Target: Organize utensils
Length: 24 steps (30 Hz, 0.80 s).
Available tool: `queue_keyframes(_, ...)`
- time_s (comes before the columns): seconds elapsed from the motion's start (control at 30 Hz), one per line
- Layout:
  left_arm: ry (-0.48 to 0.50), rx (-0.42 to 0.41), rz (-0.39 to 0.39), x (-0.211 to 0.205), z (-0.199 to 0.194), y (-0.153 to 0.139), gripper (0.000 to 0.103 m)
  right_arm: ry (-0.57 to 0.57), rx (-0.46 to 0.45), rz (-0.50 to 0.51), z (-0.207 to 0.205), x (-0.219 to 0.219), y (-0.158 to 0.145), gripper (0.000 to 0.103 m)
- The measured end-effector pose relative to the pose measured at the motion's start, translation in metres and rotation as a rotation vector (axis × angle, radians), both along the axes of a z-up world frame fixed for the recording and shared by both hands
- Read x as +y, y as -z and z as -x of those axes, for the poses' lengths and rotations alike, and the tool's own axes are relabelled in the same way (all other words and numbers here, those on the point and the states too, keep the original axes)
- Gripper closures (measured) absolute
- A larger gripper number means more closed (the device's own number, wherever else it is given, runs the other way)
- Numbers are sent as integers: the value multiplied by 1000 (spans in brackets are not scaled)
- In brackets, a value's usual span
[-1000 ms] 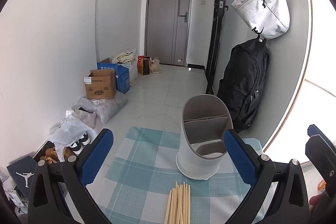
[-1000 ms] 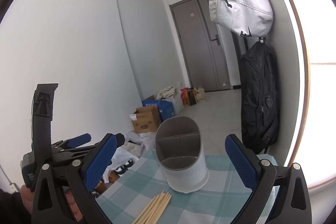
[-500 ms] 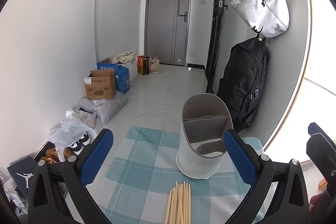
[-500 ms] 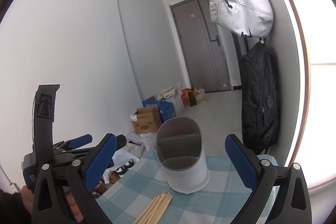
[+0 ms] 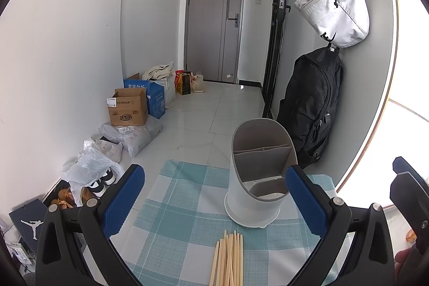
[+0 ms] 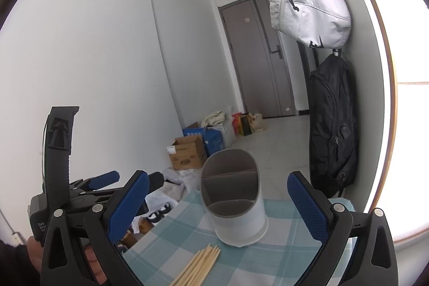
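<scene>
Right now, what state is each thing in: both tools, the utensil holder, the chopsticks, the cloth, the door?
left tool: open, holding nothing
right tool: open, holding nothing
utensil holder: upright on the cloth, visible compartments look empty
chopsticks: bundle lying flat on the cloth, in front of the holder, apart from it
checked cloth: spread flat
grey door: closed

Tabletop (image 5: 171,208) cloth: teal-and-white check. Utensil holder (image 5: 257,178): white outside, grey inside and dividers. Chopsticks (image 5: 229,256): pale wood. Left hand-held gripper (image 5: 214,203): black frame, blue textured pads; right hand-held gripper (image 6: 217,208) same. Backpack (image 5: 311,109) black; sling bag (image 5: 332,15) pale grey. Door (image 5: 214,20) grey-brown. Boxes: brown cardboard box (image 5: 128,107), blue box (image 5: 152,97).
</scene>
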<state>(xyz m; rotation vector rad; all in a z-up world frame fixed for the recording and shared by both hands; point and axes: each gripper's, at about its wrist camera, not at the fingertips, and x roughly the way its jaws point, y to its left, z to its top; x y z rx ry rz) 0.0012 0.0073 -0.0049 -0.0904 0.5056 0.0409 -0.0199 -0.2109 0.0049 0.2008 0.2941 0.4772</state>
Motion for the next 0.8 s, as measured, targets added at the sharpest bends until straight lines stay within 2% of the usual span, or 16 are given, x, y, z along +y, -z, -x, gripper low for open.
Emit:
queue_keyframes(0.6,-3,10,-1,0,-1,1,1,-4,4,6,-1,2,1,0)
queue_keyframes(0.8,21,46,39,7,-7,5,1,-11,46,11,-6,5,7,0)
